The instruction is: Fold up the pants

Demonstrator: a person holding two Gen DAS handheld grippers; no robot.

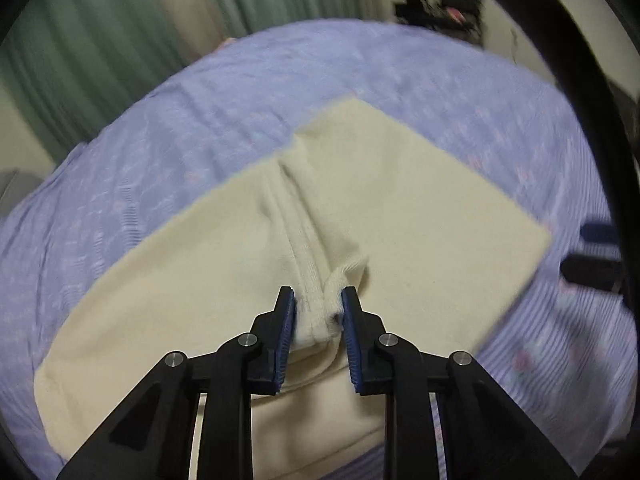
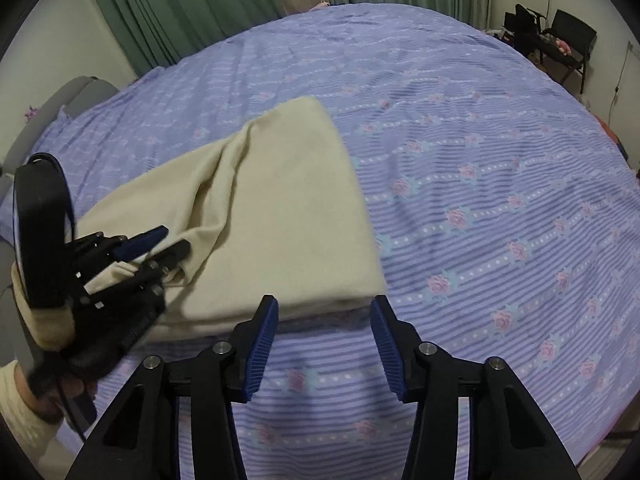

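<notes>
Cream pants (image 1: 400,208) lie flat on the bed, centre of the left wrist view; soft fleecy knit, matte, with a thick stitched seam running down the middle toward the bottom of the frame. In the right wrist view they fill centre-left, stacked in layers with a rounded fold edge along the near side and one deep crease on the left.

Left gripper (image 1: 318,312), bottom centre of its own view: black plastic linkage arms with metal pivot pins, ribbed blue pads (image 1: 285,332). Jaws narrowed onto a bunched ridge of the fabric at the seam, pads pressing on it from both sides. Same gripper shows at left in the right wrist view, held by a hand (image 2: 60,392) in a cream knit sleeve (image 2: 20,420).

Right gripper (image 2: 324,312), bottom centre of its view: same build, jaws spread. Tips sit at the near fold edge of the pants, one either side; whether the pads touch cloth I can't tell. No fabric pinched.

Bedsheet (image 2: 480,200): lilac, fine horizontal stripes, pink rose rows, slightly rippled. Green pleated curtain (image 2: 200,12) along the top. Black chair (image 2: 572,40) upper right.
</notes>
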